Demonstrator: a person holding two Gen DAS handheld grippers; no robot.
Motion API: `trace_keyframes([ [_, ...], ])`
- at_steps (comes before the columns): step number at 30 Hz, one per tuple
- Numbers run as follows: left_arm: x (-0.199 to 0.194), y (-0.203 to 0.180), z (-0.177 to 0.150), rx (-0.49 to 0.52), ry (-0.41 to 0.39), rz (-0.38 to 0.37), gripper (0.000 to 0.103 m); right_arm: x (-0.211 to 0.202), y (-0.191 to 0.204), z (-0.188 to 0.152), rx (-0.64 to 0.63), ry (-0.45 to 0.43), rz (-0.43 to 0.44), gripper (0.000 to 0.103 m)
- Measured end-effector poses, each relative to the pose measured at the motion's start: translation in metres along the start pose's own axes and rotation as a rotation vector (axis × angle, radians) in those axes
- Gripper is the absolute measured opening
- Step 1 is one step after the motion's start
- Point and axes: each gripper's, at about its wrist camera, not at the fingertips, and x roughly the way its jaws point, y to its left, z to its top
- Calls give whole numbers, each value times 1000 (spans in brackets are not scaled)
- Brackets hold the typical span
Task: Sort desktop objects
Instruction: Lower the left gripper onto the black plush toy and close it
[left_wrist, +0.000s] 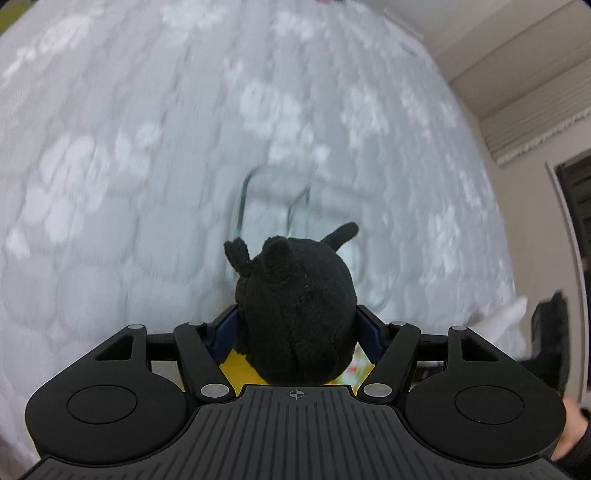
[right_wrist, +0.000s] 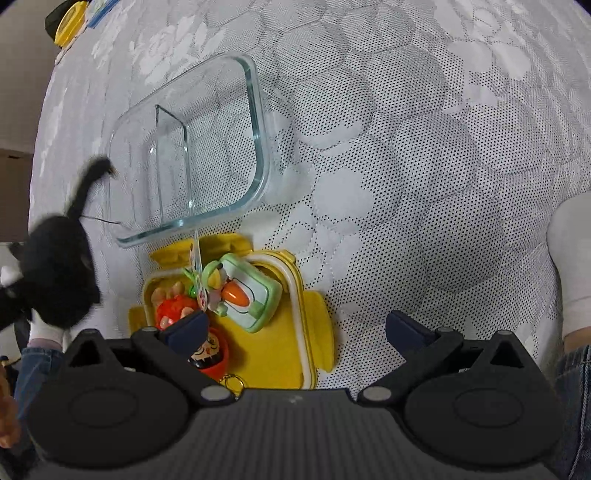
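Black plush cat clamped in my left jaws, right jaws wide.

My left gripper (left_wrist: 297, 325) pinches the black plush cat (left_wrist: 295, 314) between its 2 pads, lifted (background blurred) above the glass container (right_wrist: 192, 147). My right gripper (right_wrist: 295, 328) gapes with nothing inside, over the yellow lid (right_wrist: 280, 354) carrying small toys (right_wrist: 240, 295) just beyond its left finger.
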Motion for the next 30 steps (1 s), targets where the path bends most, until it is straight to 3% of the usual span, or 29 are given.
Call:
trace_keyframes([
  [5, 4, -5, 13, 27, -45, 30, 71, 3, 3, 4, 11, 1, -1, 103],
  [12, 6, -1, 14, 56, 11, -8, 72, 0, 9, 8, 15, -7, 14, 103],
  [20, -8, -6, 15, 126, -35, -28, 67, 1, 7, 6, 12, 7, -3, 103],
  [25, -7, 5, 7, 81, 22, 10, 68, -4, 2, 7, 34, -13, 9, 103],
  [30, -7, 32, -31, 39, 111, 25, 77, -16, 13, 6, -29, -54, 104, 103],
])
